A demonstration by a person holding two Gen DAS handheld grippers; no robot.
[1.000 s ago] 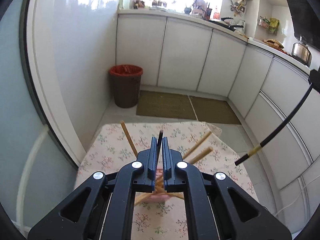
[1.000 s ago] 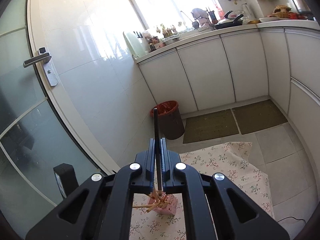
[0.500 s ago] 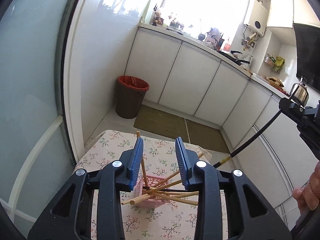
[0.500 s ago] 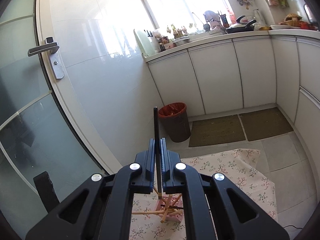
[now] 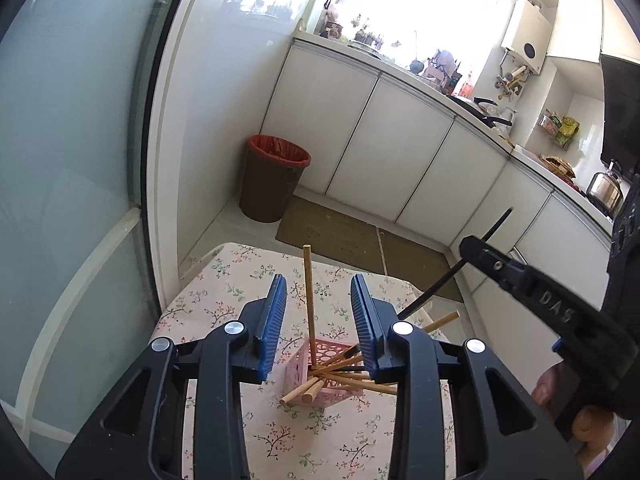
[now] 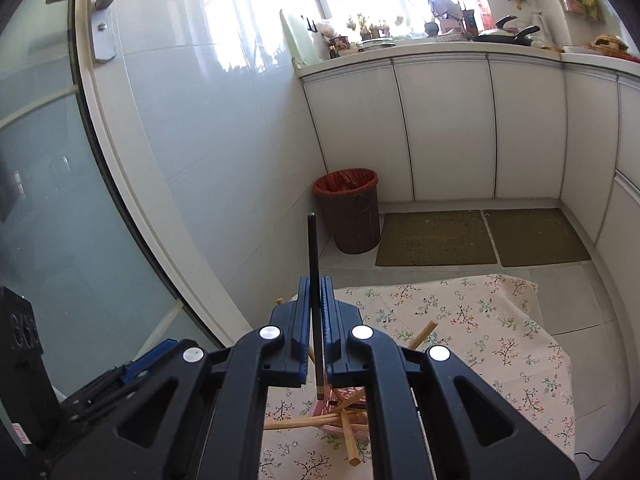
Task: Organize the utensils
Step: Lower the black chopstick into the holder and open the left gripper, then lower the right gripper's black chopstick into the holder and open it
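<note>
A pink perforated holder sits on the floral-cloth table. One wooden chopstick stands upright in it, and several others lie splayed across it. My left gripper hovers above the holder, open, with nothing between its pads. My right gripper holds a black chopstick upright just above the holder. Its jaws are beginning to open with the stick still between them. In the left wrist view the right gripper comes in from the right with the black chopstick slanting down.
A brown bin with a red liner stands on the floor beyond the table, beside two olive mats. White cabinets line the far wall. A glass door closes off the left. A hand grips the right tool.
The left jaws opened and let go of a black chopstick, which dropped into the holder. The right gripper came down and closer to the holder with its black chopstick.
</note>
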